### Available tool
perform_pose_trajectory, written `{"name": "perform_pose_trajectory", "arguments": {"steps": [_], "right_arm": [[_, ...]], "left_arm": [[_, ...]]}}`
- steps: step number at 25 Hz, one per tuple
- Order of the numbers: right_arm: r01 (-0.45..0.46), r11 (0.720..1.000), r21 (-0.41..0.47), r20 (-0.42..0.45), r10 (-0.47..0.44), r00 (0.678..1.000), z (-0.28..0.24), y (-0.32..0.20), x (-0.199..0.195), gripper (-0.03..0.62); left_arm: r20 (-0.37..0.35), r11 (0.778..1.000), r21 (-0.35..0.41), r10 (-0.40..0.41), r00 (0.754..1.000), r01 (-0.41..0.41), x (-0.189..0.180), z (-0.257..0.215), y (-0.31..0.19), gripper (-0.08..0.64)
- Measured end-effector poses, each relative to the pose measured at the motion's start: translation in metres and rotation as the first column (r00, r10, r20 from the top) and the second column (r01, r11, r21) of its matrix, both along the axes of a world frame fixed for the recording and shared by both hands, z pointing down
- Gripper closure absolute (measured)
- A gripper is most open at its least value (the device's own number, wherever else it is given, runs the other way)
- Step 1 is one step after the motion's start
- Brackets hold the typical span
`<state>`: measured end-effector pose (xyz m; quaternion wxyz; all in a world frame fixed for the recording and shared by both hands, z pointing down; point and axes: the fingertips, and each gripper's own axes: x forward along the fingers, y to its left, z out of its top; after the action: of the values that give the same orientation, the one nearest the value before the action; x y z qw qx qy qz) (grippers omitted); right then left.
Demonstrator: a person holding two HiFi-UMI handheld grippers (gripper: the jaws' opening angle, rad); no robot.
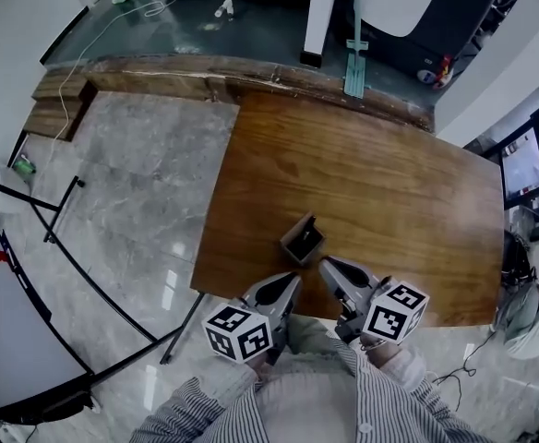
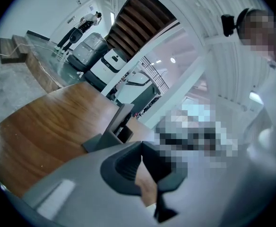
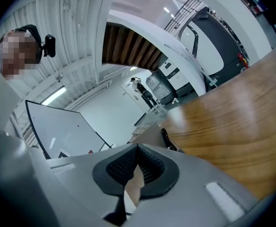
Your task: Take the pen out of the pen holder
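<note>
A small dark pen holder (image 1: pixel 302 240) stands on the wooden table (image 1: pixel 389 183) near its front edge; in the left gripper view the pen holder (image 2: pixel 115 129) shows a tall back wall. A slim dark thing (image 3: pixel 169 141), probably the pen, pokes up behind the right gripper's body. My left gripper (image 1: pixel 293 281) sits just in front of the holder, slightly left of it, and my right gripper (image 1: pixel 324 265) is just to the holder's right. Both are apart from it. The left gripper (image 2: pixel 141 144) and right gripper (image 3: pixel 137 148) each have jaws closed tip to tip, with nothing between them.
The table's front edge (image 1: pixel 251 289) runs right under both grippers. A whiteboard on a black stand (image 1: pixel 11 275) fills the left, over a marble floor (image 1: pixel 131 183). A raised wooden step (image 1: pixel 159 72) borders the table's far side. A monitor (image 1: pixel 525 164) stands at the right.
</note>
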<state>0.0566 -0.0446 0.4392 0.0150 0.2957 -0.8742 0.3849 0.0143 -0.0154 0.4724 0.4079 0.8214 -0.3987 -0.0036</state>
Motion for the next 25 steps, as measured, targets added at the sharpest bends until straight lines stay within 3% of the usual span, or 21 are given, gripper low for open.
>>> {"name": "perform_pose_trajectory", "arguments": {"steps": [11,16,25], "right_arm": [[0.104,0.989,0.107,-0.240,-0.076,0.968,0.022,-0.033,-0.009,0.591],[0.151,0.983,0.108,-0.275,-0.117,0.954,0.029,-0.041,-0.017,0.557],[0.154,0.981,0.120,-0.348,-0.104,0.932,0.047,-0.056,-0.017,0.505]], "left_arm": [[-0.066,1.000,-0.016,-0.017,0.998,0.015,0.001,0.017,-0.009,0.552],[-0.077,0.997,0.005,-0.077,0.994,0.078,-0.010,0.018,-0.011,0.552],[-0.103,0.992,-0.003,-0.127,0.987,0.127,-0.020,0.029,-0.018,0.552]]}}
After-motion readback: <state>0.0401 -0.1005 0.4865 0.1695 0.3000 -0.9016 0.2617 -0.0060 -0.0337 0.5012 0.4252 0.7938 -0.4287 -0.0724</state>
